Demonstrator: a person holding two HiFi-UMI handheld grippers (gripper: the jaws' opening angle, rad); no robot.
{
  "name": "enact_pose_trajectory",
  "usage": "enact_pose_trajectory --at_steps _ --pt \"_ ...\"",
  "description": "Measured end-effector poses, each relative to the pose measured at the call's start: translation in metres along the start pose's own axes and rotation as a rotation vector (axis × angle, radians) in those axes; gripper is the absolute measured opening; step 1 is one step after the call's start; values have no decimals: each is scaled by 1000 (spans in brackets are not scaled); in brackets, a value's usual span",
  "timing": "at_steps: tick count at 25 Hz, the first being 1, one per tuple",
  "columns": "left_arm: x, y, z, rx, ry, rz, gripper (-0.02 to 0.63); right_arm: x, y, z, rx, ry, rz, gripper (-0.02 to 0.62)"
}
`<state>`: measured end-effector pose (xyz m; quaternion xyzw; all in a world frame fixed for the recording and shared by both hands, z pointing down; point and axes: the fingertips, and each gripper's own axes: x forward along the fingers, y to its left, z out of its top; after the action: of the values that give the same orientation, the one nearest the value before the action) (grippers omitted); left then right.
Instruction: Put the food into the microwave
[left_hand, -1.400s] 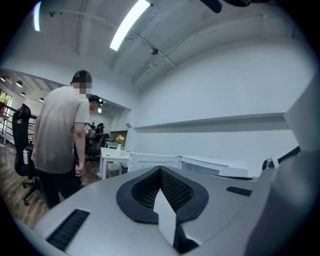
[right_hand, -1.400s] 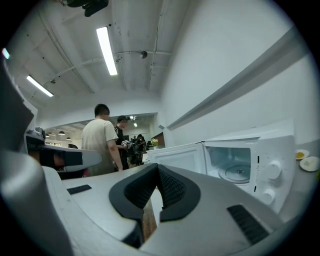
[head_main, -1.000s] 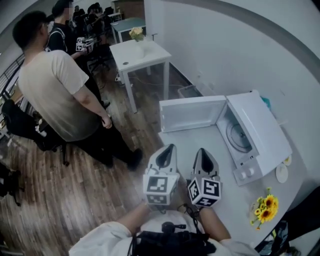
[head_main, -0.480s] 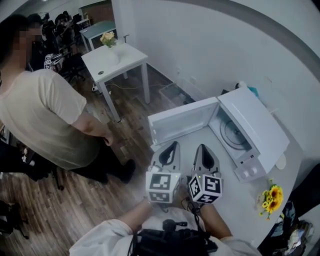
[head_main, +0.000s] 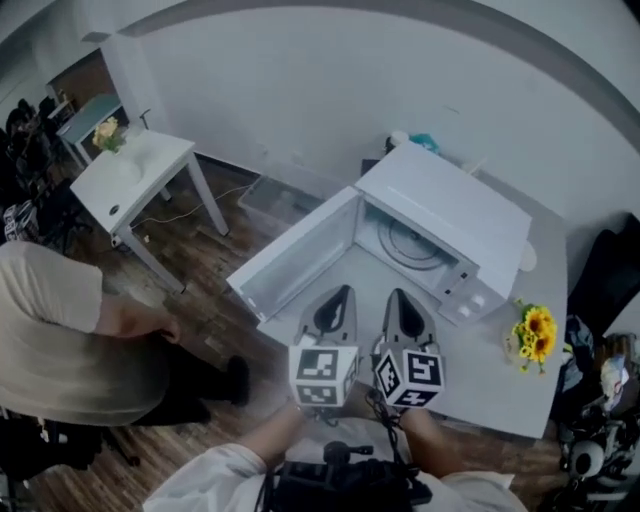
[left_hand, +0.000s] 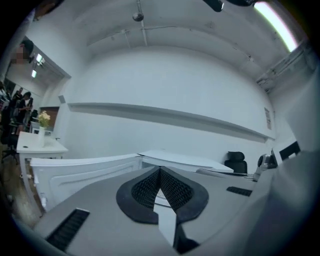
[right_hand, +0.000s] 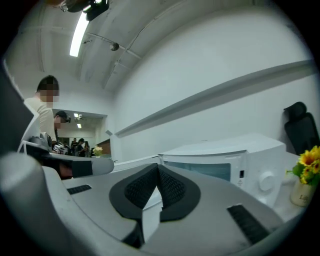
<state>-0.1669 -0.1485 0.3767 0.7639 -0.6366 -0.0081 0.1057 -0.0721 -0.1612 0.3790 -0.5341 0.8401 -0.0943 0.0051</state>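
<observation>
Both tongs are clenched on nothing: the left tongs (head_main: 337, 293) and the right tongs (head_main: 399, 297) lie side by side, each pair of ribbed pads pressed tip to tip, as each gripper view shows. They are held level above the near edge of the grey bench (head_main: 500, 395), pointing at the white microwave (head_main: 445, 215) that stands on it just ahead. Its door (head_main: 300, 262) is swung wide open towards the left tongs' side, and the round turntable (head_main: 405, 243) shows in the open cavity ahead of the right tongs. Out beyond the right tongs a small pot of yellow flowers (head_main: 531, 334) stands on the bench beside the microwave's control end. Well off to the left, on the wooden floor (head_main: 215, 255), are a person in a beige shirt (head_main: 55, 345) and a small white table (head_main: 140, 172).
</observation>
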Motion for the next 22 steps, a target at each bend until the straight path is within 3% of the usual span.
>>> enact_pose_trajectory --at_steps 4,9,15,22 --pt "34 -50 -13 4 37 -168 9 -25 -57 -1 6 -6 -175 14" --pt "64 -99 -37 10 82 -261 9 -49 -108 -11 14 10 -272 15" --pt "73 -120 -62 -1 143 -258 9 -48 -123 -21 9 34 -235 15" --pt "63 -100 -55 30 113 -176 9 -35 -116 -23 5 41 -168 15"
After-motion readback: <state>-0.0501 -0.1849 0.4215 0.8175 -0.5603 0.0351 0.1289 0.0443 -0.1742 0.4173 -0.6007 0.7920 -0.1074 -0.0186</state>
